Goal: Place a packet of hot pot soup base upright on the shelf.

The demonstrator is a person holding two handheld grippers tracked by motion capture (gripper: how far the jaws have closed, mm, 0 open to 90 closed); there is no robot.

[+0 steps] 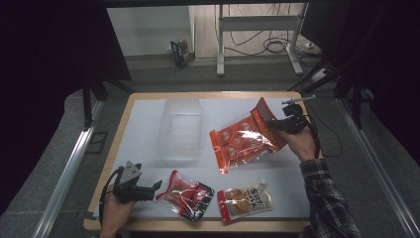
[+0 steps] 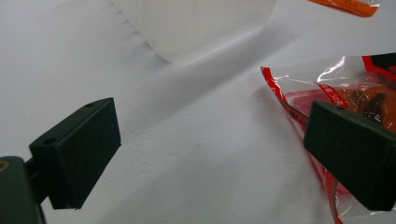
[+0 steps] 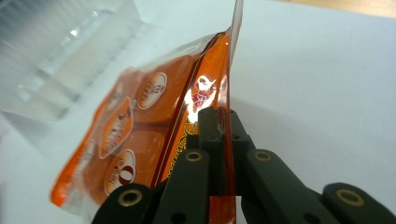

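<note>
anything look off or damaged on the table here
Nothing looks spilled or torn. The orange snack packet hangs tilted above the table, pinched at its top edge by the right gripper. The clear plastic container sits upright, and two other packets lie flat near the front edge, one beside the open left gripper.

Honestly nothing here reads cleanly. The orange snack pouch [image 3: 140,135] has round white-and-red labels with tiny lettering and a strip of print along its sealed edge, all too blurred to make out. Just beside it toward the near edge, the tan packet [image 1: 246,199] carries big dark characters I can't decipher, and the red-and-black packet [image 2: 348,100] has unreadable white print.
</note>
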